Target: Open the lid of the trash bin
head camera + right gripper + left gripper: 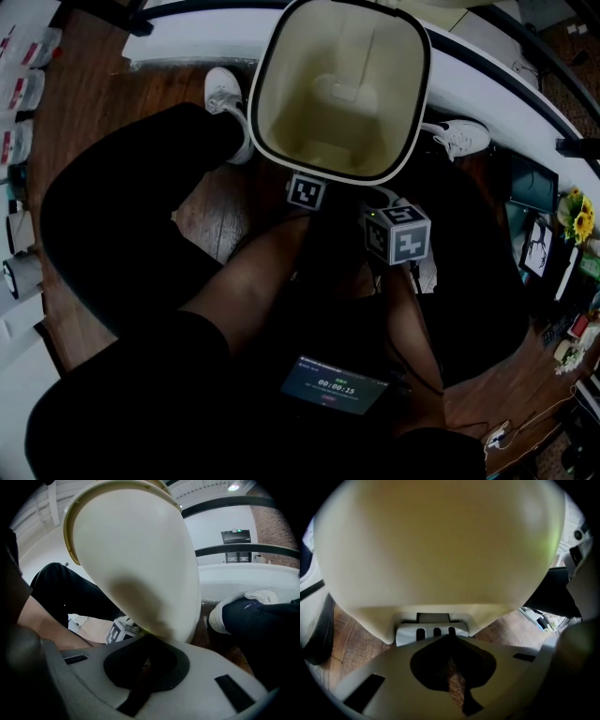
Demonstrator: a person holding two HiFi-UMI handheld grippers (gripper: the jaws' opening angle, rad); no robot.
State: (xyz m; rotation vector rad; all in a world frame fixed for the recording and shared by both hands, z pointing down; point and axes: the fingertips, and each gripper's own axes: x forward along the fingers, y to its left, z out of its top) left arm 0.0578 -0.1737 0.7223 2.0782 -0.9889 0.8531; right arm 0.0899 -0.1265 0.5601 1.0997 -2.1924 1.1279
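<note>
A cream trash bin [337,89] with a dark rim stands on the floor between the person's feet, and the head view looks straight down into its hollow inside. A cream patch at the top edge [441,6] may be the raised lid; I cannot tell. My left gripper [450,638] is low at the bin's base with its jaws shut, tips against a pale slotted pedal piece [433,632]. My right gripper [149,639] is also shut, tips at the bin's lower wall [140,564]. Their marker cubes [307,192] [397,234] show just below the rim.
Black-clad legs and white shoes [225,94] [459,136] flank the bin on a wooden floor [211,211]. A white curved ledge [497,80] runs behind. A small screen [333,384] sits in the lap. Clutter and yellow flowers [581,220] lie at the right.
</note>
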